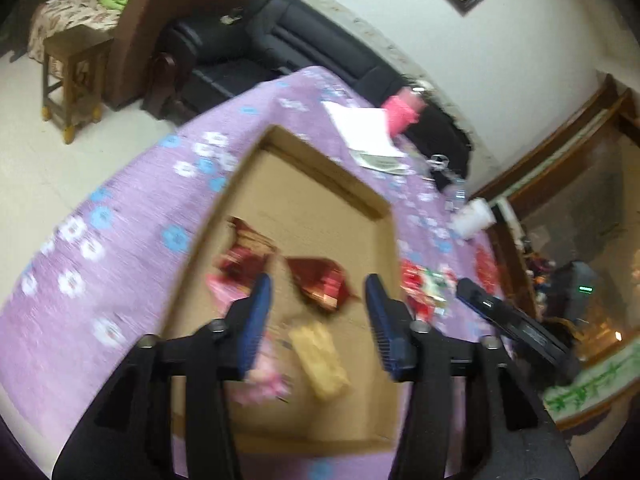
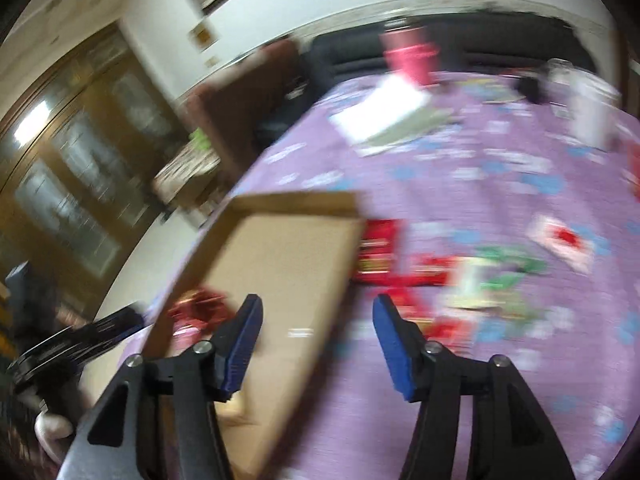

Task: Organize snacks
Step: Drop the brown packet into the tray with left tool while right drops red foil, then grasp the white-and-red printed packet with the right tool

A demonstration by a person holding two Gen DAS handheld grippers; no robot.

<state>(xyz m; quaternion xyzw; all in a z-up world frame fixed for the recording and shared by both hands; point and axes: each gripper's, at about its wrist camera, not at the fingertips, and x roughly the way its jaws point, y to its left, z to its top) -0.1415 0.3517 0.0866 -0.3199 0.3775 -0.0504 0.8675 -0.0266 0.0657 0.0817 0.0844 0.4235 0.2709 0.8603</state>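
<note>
A shallow cardboard box [image 1: 312, 200] lies on the purple flowered tablecloth [image 1: 120, 220]. Inside it are two shiny red packets [image 1: 320, 280], a tan biscuit pack [image 1: 320, 360] and a pink packet [image 1: 264, 380]. My left gripper [image 1: 318, 284] hovers open above the box, nothing between its pads. My right gripper [image 2: 318, 304] is open too, over the box's right edge [image 2: 344, 280]. Loose red packs [image 2: 380, 248], a green and white packet [image 2: 492, 280] and a red and white sachet [image 2: 560, 242] lie on the cloth to the right of the box. Both views are blurred.
At the table's far end are a white booklet [image 1: 364, 132], a pink cup [image 1: 402, 110] and a white cup [image 1: 474, 216]. A black sofa [image 1: 280, 40] stands behind the table, a wooden stool [image 1: 72, 76] on the floor to the left.
</note>
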